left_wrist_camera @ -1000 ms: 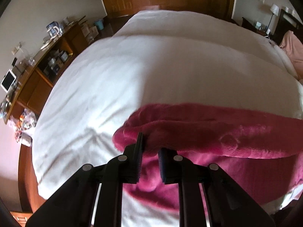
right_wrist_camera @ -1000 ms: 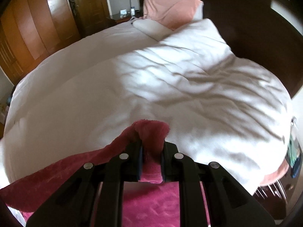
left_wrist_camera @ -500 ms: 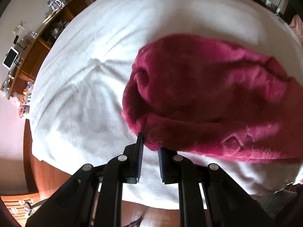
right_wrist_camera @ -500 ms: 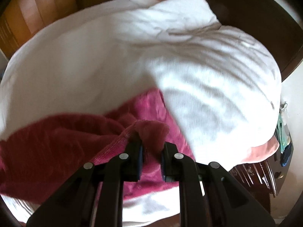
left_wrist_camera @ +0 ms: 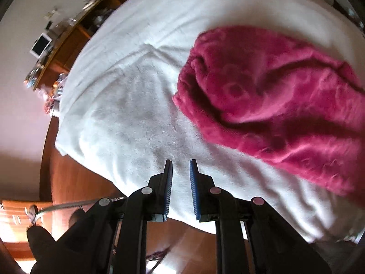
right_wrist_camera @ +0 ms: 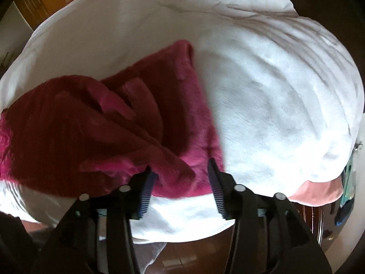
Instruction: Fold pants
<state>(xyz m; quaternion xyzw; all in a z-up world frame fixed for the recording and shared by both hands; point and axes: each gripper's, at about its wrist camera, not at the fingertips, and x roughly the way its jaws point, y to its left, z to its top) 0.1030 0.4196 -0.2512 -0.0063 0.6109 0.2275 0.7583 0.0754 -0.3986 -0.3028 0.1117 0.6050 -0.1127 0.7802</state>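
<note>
The setting is a bedroom in a home. A wide bed covered by a white quilted duvet (left_wrist_camera: 127,105) fills both views. A cluttered wooden sideboard (left_wrist_camera: 68,43) lines the wall, above a polished wooden floor (left_wrist_camera: 75,182).

Black tongs (left_wrist_camera: 180,166), blue ribbed pads (right_wrist_camera: 146,190), silver rivets.

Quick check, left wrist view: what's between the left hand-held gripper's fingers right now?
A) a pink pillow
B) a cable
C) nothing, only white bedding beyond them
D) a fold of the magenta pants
C: the left hand-held gripper has a narrow empty gap with only the white duvet showing through, and the magenta pants lie apart, up and to the right of it.
</note>
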